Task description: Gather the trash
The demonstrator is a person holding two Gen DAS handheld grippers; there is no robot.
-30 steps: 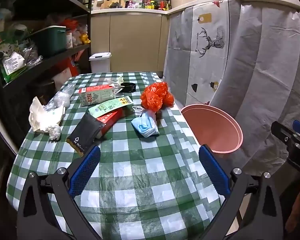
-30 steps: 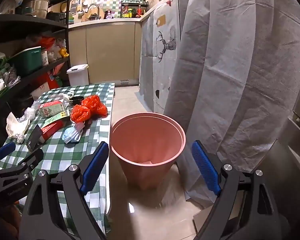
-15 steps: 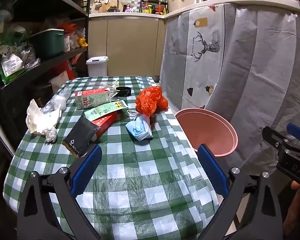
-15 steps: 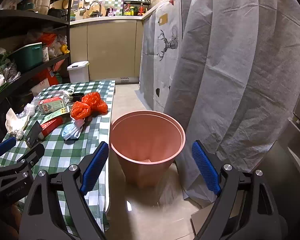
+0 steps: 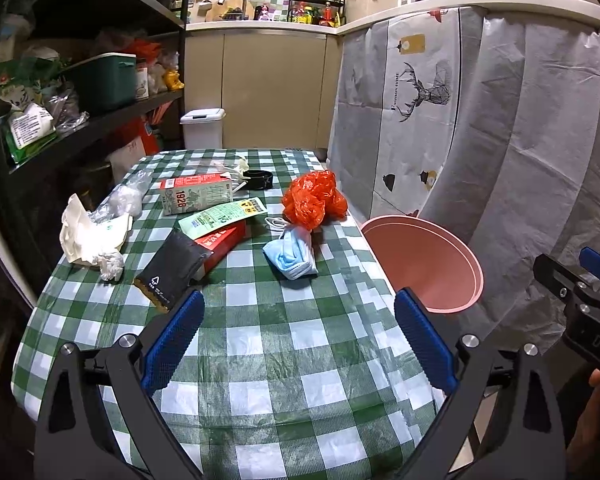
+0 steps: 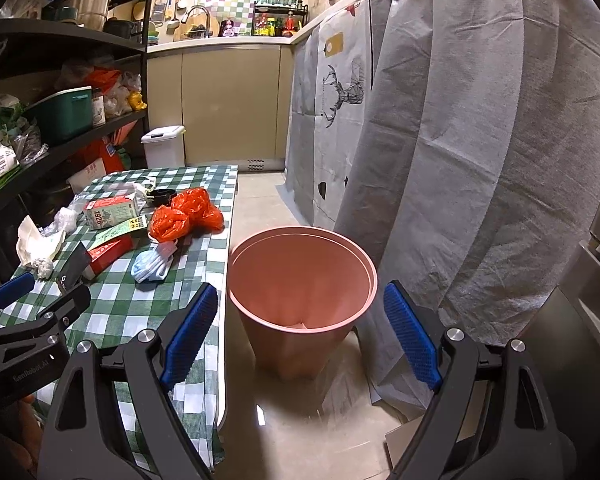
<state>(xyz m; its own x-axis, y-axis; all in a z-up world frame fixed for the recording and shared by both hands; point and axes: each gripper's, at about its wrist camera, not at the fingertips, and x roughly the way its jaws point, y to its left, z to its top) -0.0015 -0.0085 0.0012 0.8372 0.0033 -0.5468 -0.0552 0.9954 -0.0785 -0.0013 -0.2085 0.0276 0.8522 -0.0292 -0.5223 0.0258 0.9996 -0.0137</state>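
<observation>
Trash lies on a green-checked table [image 5: 284, 360]: a blue face mask [image 5: 294, 254], a crumpled orange bag [image 5: 314, 200], a milk carton [image 5: 194, 199], a green leaflet [image 5: 220, 218], a red box [image 5: 222, 242], a black pouch [image 5: 170, 270] and white tissues [image 5: 90, 236]. A pink bin [image 6: 300, 280] stands on the floor right of the table. My left gripper [image 5: 298, 336] is open and empty above the table's near end. My right gripper [image 6: 300, 328] is open and empty in front of the bin.
Dark shelves [image 5: 80, 120] full of goods run along the left. A grey curtain with a deer print [image 5: 440, 120] hangs on the right. A small white lidded bin [image 5: 202, 128] stands behind the table. Beige floor [image 6: 300, 420] lies around the pink bin.
Both grippers have drawn back and risen a little, so the table and the bin look slightly farther. Both jaws stay open. No object has moved.
</observation>
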